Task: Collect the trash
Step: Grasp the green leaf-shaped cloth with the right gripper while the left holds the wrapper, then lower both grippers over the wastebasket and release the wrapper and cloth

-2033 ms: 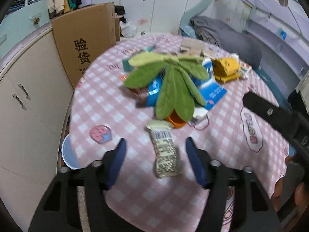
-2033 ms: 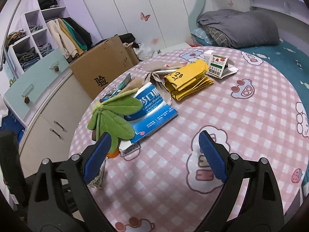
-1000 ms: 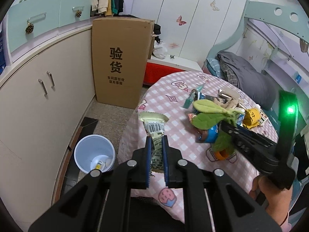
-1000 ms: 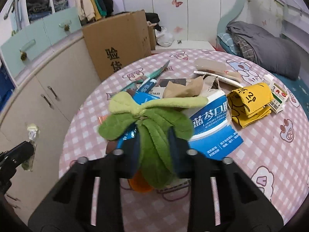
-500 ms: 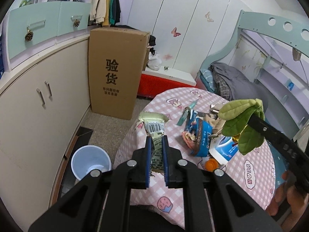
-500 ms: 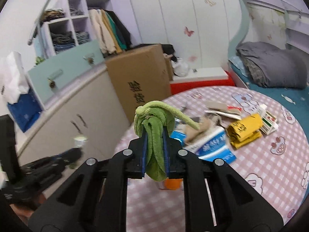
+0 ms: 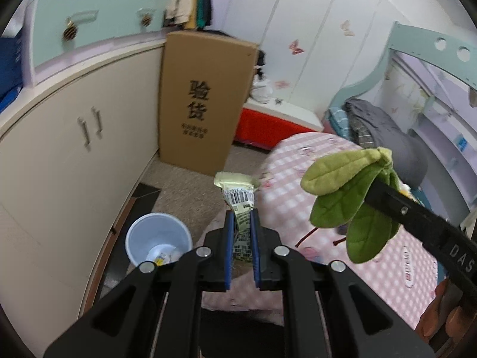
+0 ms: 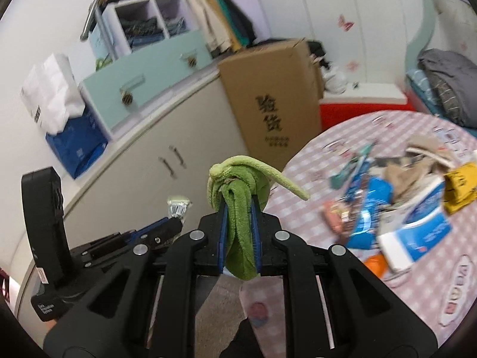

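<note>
Left gripper (image 7: 241, 229) fingers pinching crinkly pale-green barcode-printed snack wrapper (image 7: 238, 197) mid-length: light, flimsy, slippery. Right gripper (image 8: 240, 223) fingers clamping soft green plush leaf toy (image 8: 238, 197), limp, drooping. Hovering near pale-blue plastic bin (image 7: 158, 238).

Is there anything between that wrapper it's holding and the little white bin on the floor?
Nothing visible. The left gripper is shut on the wrapper out past the table's edge, and the white bin stands open on the floor below and to the left, with only bare floor between.
</note>
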Tool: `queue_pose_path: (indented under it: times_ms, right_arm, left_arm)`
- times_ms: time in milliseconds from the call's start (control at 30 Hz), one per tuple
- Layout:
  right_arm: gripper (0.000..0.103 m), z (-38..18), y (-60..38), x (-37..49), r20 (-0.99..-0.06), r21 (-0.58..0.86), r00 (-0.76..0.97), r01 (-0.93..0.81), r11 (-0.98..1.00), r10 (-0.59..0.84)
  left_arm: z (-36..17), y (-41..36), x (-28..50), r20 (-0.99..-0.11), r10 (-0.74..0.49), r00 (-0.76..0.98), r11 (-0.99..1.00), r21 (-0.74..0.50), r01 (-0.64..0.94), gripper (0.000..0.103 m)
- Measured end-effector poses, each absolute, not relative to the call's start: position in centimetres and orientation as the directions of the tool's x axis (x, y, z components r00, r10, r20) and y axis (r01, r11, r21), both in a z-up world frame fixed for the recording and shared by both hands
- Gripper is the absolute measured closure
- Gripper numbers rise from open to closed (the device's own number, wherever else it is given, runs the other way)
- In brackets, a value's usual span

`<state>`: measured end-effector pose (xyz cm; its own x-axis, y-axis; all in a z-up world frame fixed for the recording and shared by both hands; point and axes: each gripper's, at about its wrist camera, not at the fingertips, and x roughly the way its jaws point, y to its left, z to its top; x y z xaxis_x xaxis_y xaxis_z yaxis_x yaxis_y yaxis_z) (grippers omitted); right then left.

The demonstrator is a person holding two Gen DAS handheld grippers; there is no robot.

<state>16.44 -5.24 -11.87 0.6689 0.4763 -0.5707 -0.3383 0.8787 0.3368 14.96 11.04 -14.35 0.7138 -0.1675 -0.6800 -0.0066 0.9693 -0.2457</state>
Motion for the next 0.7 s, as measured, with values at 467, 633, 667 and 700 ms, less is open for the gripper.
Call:
queue_pose_path:
  times_ms: [467, 633, 667, 700]
  right_arm:
    - [0.089, -19.0, 3.8, 24.9, -0.698, 0.357, 0.486, -0.400, 0.844, 0.526]
    - [0.084, -22.2, 8.2, 29.4, -0.717, 0.389, 0.408, -0.438, 0.810, 0.565]
    - [0.067, -22.4, 9.0, 29.8, -0.719, 0.365, 0.417, -0.453, 0.813, 0.556]
    - [0.039, -22.7, 10.0, 30.3, -0.726, 0.312, 0.446, -0.464, 0.829, 0.523]
  left_arm:
    - [-20.2, 19.9, 19.6, -0.766, -0.067, 0.640, 0.952, -0.240, -0.188, 0.093]
    - [-22.0, 22.9, 21.4, -0.789, -0.012, 0.615, 0.943, -0.213, -0.255, 0.093]
    - [-22.5, 23.5, 21.7, -0.795, 0.000, 0.607, 0.940, -0.207, -0.271, 0.093]
    - [-23.0, 24.2, 22.0, -0.800, 0.012, 0.599, 0.935, -0.203, -0.290, 0.093]
